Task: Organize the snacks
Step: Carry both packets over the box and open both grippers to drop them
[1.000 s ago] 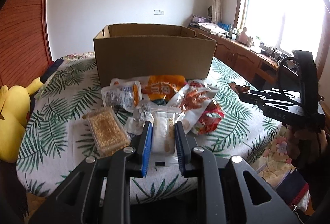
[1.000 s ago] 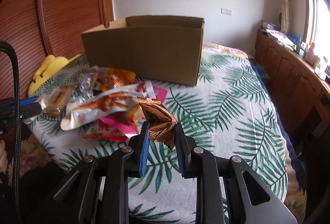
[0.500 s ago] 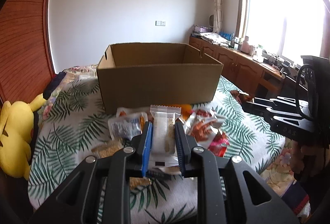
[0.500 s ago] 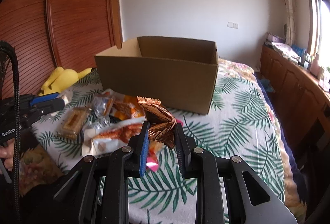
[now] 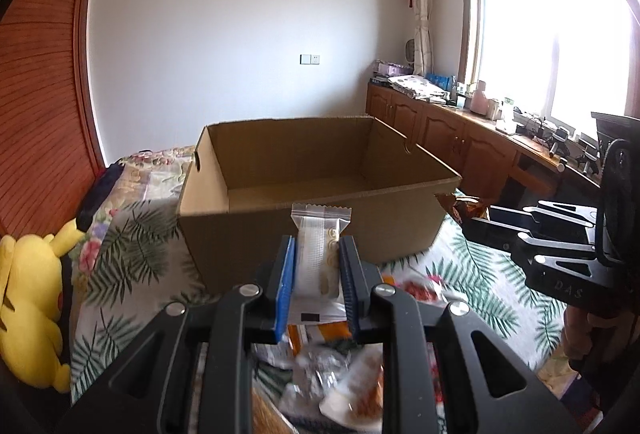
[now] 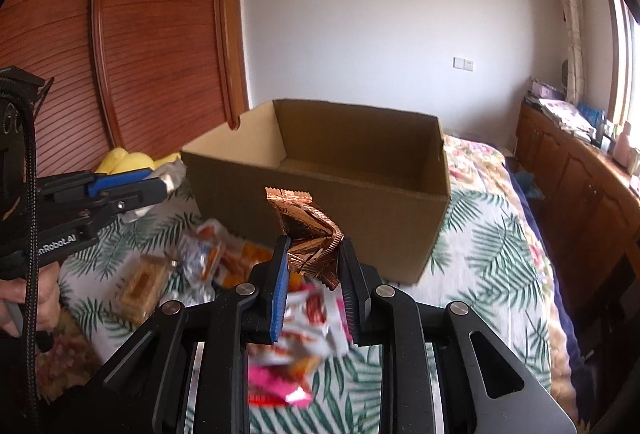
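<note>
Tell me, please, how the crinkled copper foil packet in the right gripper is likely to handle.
The crinkled copper foil packet probably weighs little: it stands above the right gripper unsupported. Its creased foil suggests that it crushes easily. The glossy surface may slip, though the pads grip it.

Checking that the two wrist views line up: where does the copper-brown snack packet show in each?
Left wrist: copper-brown packet at right, just past the box's near right corner, in the other claw.
Right wrist: lower centre, pinched in the right claw.
Shared landmark: the open cardboard box behind it.
</note>
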### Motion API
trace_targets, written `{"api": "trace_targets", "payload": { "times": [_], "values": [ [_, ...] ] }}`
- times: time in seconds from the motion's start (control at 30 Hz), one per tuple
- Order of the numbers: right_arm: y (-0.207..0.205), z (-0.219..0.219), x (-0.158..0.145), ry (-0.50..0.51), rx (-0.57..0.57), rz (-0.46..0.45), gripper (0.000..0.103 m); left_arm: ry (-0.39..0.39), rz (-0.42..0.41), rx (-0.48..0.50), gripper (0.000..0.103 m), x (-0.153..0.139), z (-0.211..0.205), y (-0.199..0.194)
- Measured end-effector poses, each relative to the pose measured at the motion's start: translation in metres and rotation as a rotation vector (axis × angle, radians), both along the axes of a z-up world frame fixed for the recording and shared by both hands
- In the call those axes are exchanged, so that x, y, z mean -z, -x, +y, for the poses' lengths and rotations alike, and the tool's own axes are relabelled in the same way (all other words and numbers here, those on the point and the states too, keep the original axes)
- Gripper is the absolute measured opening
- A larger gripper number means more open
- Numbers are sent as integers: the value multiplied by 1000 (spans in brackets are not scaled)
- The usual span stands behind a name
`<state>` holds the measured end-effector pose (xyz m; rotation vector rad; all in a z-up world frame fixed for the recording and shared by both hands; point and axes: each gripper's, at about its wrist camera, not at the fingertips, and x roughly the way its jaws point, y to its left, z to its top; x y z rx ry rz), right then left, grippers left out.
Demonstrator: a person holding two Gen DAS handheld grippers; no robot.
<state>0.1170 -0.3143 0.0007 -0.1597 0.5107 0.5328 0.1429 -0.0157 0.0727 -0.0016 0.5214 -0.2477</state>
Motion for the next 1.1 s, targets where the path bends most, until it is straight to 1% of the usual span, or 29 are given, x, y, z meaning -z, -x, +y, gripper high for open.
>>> {"api": "trace_targets", "payload": {
  "times": [0.1,0.27,0.4,0.53,0.7,0.83,0.93,1.03,1.07,1.1],
  "values": [
    [-16,5,-5,-3,-10,-8,22,15,4,5,20,-4,4,-20],
    [-48,14,-13,-6,-16,-21,22,2,-10,-2,20,-10,8,-54],
    [-72,18,-15,-8,-15,-24,22,-35,-23,1,21,-12,6,-75],
    [-94,23,-12,7,-8,-26,22,-57,-15,8,21,-9,5,-97],
    [-112,24,-7,0,-1,-11,23,-57,16,14,21,-1,5,-122],
    [-119,27,0,5,2,3,23,-58,28,20,21,3,4,-134],
    [-124,29,5,10,6,15,25,-45,45,22,22,7,3,-141],
    [-127,30,7,-2,17,23,27,-43,44,3,25,10,5,-146],
    [-128,30,8,-10,26,29,30,-35,46,-2,28,11,6,-147],
    [-130,30,8,-15,30,33,30,-25,49,-6,32,12,8,-148]
  ]
}}
